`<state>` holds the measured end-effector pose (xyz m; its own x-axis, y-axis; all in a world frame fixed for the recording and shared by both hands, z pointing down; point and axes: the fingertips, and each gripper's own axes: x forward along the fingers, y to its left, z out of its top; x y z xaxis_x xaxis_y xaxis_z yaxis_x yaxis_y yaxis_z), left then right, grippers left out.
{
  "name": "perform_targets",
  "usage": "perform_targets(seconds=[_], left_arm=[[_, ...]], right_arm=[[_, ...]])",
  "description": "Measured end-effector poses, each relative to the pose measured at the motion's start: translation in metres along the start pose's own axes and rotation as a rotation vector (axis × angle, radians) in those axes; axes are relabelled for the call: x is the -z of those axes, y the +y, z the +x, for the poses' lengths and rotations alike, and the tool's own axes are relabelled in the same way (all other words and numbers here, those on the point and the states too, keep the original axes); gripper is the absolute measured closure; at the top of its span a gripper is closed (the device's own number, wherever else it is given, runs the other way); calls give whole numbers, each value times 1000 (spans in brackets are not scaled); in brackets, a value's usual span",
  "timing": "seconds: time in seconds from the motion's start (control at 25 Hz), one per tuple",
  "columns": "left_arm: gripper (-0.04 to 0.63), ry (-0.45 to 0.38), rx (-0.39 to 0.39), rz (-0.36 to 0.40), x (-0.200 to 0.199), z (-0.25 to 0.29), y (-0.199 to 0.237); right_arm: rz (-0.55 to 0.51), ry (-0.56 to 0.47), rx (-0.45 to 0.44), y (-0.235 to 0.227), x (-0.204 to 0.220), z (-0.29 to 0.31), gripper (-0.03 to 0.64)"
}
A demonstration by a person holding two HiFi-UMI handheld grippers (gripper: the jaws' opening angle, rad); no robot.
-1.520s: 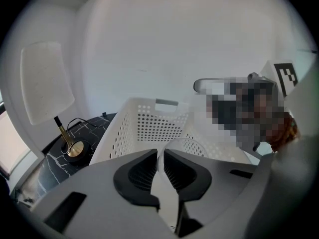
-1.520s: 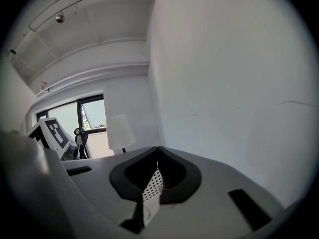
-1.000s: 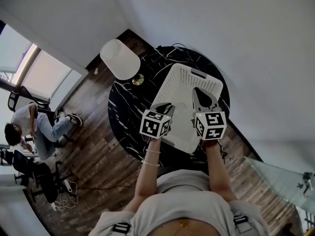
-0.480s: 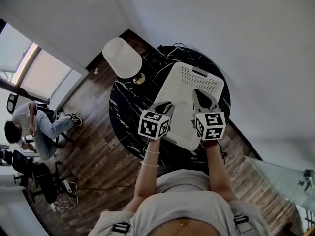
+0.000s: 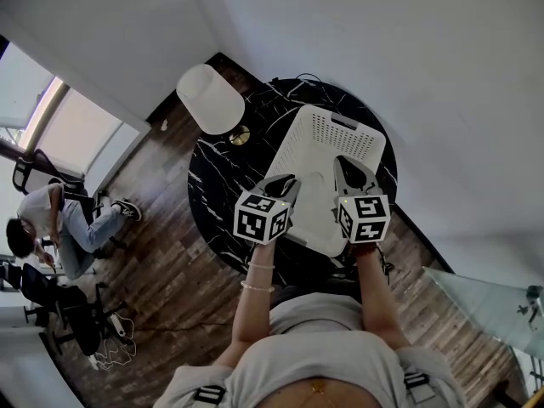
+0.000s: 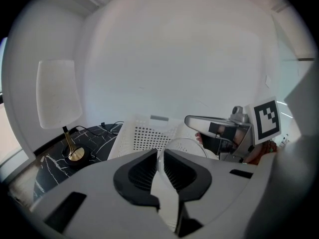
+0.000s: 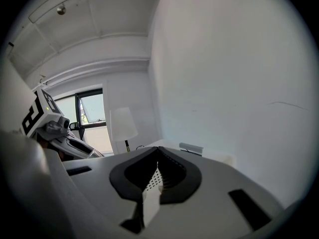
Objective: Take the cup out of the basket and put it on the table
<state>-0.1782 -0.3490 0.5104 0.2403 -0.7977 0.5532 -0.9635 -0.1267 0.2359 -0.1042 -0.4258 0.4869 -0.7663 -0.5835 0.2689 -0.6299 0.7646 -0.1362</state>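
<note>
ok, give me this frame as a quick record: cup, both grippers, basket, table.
cup: clear, held by its rim over the basket, not yet on the table
left gripper: shut on the cup's rim
right gripper: jaws together, apparently on the basket's side wall
basket: white, perforated, stands on the table
table: round, black marble; lamp stands at its edge

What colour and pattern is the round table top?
Table top: black with white marble veining; the head view shows it best.
</note>
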Motion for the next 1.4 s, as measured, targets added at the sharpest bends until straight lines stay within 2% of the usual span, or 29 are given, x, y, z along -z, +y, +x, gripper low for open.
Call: perform_targets(seconds=[0.72,1.4], left_arm=[[545,-96,30,13,-24,-30,-12],[545,-152,49,31,-36,-53,-25]], right_arm=[[-9,1,10,10,2,-8,607],[-26,-16,15,17,-5,-15,607]])
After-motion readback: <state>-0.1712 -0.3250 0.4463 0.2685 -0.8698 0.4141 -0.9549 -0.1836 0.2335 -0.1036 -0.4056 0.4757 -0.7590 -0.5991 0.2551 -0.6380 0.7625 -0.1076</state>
